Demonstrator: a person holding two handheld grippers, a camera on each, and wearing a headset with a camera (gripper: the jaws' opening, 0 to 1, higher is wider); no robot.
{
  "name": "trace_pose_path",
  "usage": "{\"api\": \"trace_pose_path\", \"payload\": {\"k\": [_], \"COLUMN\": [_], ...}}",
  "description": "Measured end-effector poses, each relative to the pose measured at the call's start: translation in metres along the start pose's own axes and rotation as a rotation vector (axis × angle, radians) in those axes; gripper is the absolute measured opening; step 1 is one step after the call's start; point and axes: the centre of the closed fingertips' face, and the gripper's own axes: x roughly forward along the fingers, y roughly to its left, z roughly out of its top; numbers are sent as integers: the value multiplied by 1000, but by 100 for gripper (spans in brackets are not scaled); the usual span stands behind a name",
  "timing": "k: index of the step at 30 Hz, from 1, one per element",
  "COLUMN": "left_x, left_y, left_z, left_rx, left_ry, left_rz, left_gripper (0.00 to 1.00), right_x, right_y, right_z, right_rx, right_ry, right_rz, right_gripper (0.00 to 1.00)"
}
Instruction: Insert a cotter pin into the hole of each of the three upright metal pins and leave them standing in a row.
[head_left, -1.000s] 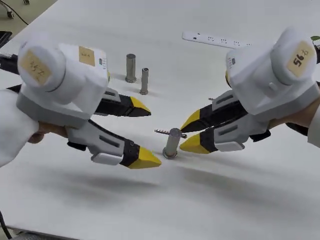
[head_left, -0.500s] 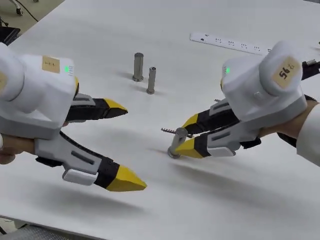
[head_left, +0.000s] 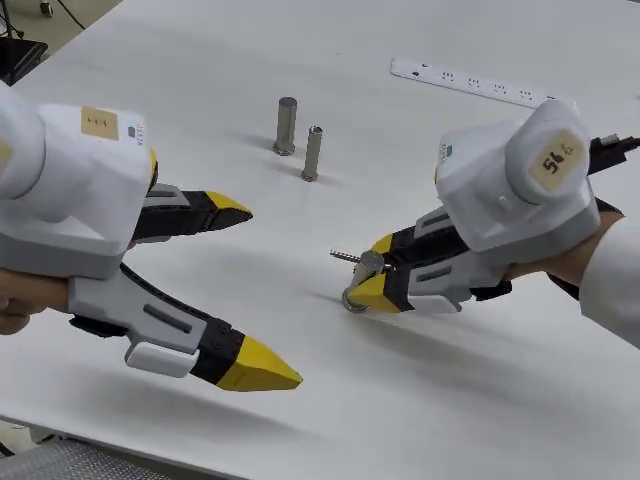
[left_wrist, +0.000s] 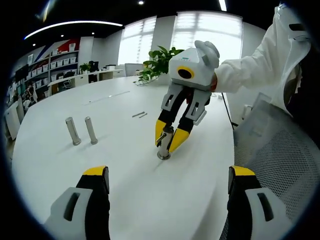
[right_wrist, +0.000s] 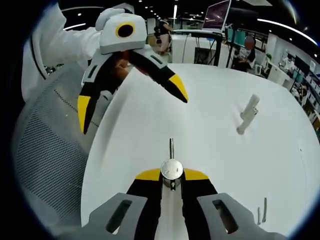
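One upright metal pin (head_left: 370, 263) stands at the table's middle with a cotter pin (head_left: 346, 257) poking out of its side hole. My right gripper (head_left: 376, 274) is shut on this pin, a jaw on either side of its top (right_wrist: 171, 169). My left gripper (head_left: 250, 290) hangs open to the left, well apart from it, nothing between its jaws. Two more upright pins, a taller one (head_left: 287, 125) and a shorter one (head_left: 314, 152), stand side by side farther back. The left gripper view has the held pin (left_wrist: 164, 149) between the right gripper's yellow tips (left_wrist: 167, 141).
A white power strip (head_left: 470, 82) lies at the far right of the white table (head_left: 420, 400). Loose cotter pins (left_wrist: 139, 114) lie on the table beyond the held pin. A mesh chair back (left_wrist: 280, 150) stands by the table edge.
My right gripper has closed on the pin carrying the cotter pin. My left gripper has drawn back to the left, away from that pin, and stays open.
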Motion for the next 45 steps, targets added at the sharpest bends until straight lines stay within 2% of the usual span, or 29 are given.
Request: {"api": "trace_pose_path", "payload": {"k": [5, 10, 14, 19, 25, 33, 45], "left_x": [2, 2, -1, -3, -3, -6, -7], "left_y": [-4, -3, 0, 6, 7, 9, 11], "left_z": [0, 1, 0, 0, 1, -1, 1], "left_rx": [10, 11, 11, 3, -5, -17, -25], "left_ry": [0, -4, -5, -12, -16, -15, -24], "left_rz": [-18, -14, -5, 11, 27, 34, 38], "left_gripper": [99, 99, 99, 99, 99, 99, 99], "right_x": [0, 1, -1, 1, 8, 16, 16], "right_y": [1, -1, -10, -25, -37, -36, -38], "right_z": [0, 2, 10, 20, 22, 23, 21], "right_rx": [-9, 7, 19, -4, -14, -16, -15], "right_ry": [10, -4, -16, -14, -5, 10, 17], "right_rz": [0, -29, -38, -44, -44, -25, -21], "right_gripper": [8, 8, 8, 8, 8, 8, 9]}}
